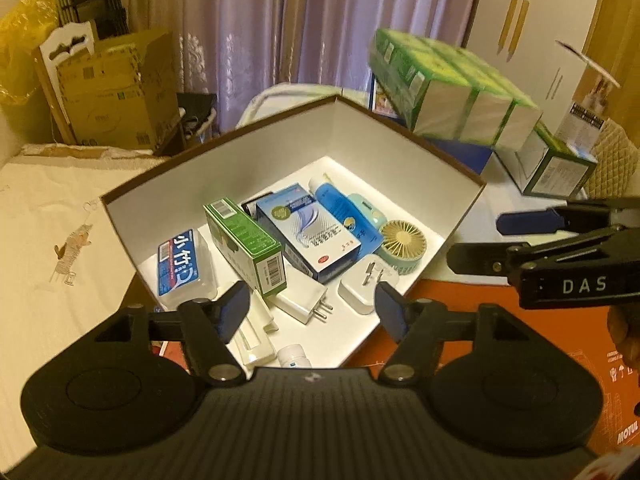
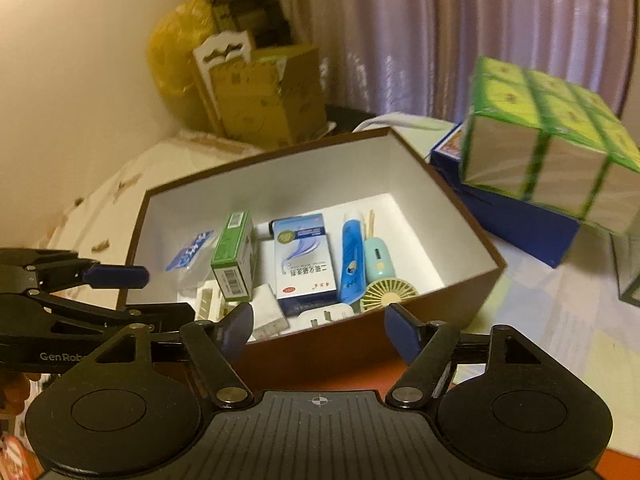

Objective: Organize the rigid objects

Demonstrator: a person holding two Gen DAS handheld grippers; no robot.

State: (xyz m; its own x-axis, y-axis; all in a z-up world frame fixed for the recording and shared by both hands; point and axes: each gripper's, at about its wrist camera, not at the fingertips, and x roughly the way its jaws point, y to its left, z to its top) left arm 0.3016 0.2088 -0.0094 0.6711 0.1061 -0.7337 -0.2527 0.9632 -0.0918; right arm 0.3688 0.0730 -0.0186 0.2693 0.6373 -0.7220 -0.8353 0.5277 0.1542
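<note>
Left wrist view: my left hand-held gripper (image 1: 312,304) hangs released, empty, over the brown cardboard box with white lining (image 1: 400,148) at frame centre. A green carton (image 1: 244,240), blue-and-white medicine carton (image 1: 308,232), blue tube (image 1: 340,204) and mint handheld fan (image 1: 400,244) lie inside. My right hand-held gripper (image 2: 320,326) is released too. I judge packing nearly finished; next I need another loose item.

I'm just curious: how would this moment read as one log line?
left gripper: open, empty | right gripper: open, empty | box: holds cartons, tube, fan, plugs | nothing gripped

Black grippers, blue fingers (image 1: 234,308), silver screws.
</note>
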